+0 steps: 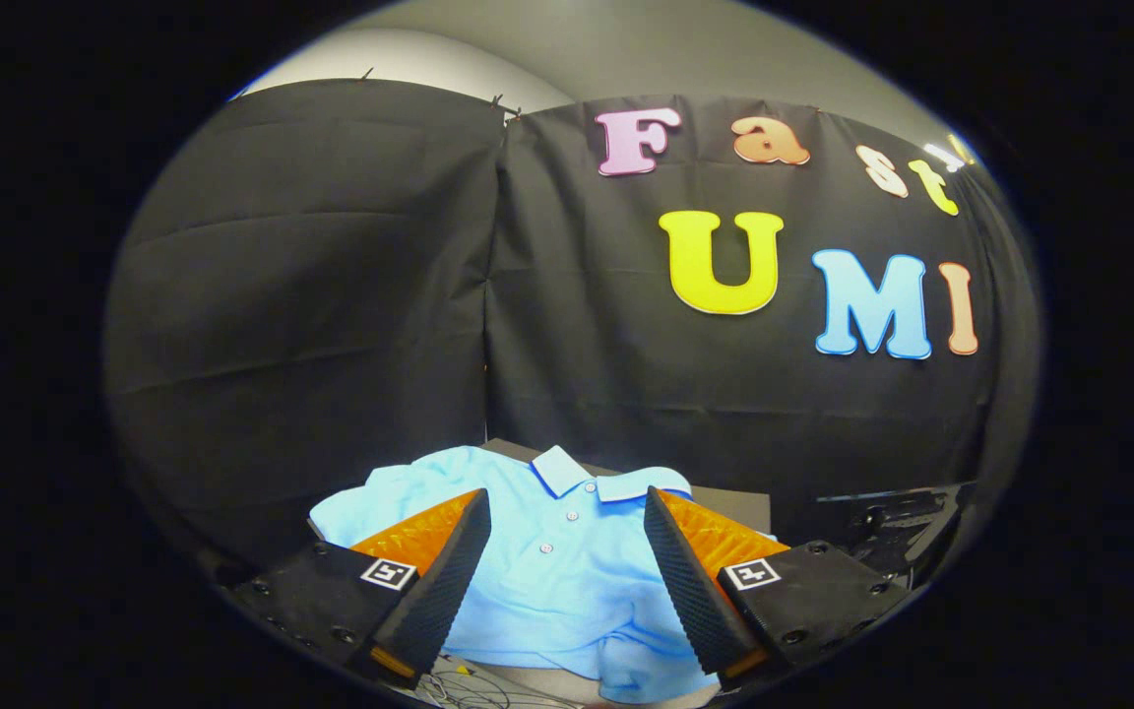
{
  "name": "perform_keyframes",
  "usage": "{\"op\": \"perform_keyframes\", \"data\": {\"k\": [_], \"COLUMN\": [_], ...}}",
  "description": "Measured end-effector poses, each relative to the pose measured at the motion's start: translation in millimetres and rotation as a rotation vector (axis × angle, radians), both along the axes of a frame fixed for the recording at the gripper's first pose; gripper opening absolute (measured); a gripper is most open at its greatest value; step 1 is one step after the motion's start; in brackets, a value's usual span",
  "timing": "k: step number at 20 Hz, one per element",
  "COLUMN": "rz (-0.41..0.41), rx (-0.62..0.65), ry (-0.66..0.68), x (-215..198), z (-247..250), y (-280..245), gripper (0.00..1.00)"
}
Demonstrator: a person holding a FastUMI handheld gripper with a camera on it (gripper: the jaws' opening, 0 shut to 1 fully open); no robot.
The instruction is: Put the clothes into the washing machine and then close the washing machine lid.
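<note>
In the gripper view, the gripper [567, 512] hangs with its two fingers spread wide apart, the jaws released and pressing on nothing. Each finger carries a ribbed inner face, and a small square marker [388, 573] sits on the base of the left finger, with a matching one on the right.

A light blue polo shirt [552, 571] lies spread out below and ahead of the fingers, filling the gap between them. Its collar [567, 471] points away from the gripper, just beyond the fingertips, and its button placket runs down the middle of the gap, roughly halfway between the two fingers. The body of the shirt is rumpled into soft folds nearer the gripper. One sleeve reaches out past the left finger, and the cloth also runs under and past the right finger. Whether the fingers touch the cloth or hover over it cannot be told from this angle.

The shirt rests on a dark surface [729, 504], whose bare edge shows beyond the right finger. Thin pale cables [459, 679] lie just beneath the shirt's near hem. The black cloth wall [311, 295] of the booth stands behind everything.
</note>
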State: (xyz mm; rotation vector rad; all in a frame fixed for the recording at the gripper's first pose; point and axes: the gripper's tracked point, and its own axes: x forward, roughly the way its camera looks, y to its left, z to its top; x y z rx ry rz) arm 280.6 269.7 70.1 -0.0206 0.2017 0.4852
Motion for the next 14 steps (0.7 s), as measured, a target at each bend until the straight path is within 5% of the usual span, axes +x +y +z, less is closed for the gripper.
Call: {"op": "perform_keyframes", "data": {"k": [14], "rz": [0.038], "rx": [-0.141], "ry": [0.279], "x": [45.5], "z": [-66.6], "y": [42.6], "gripper": [0.98]}}
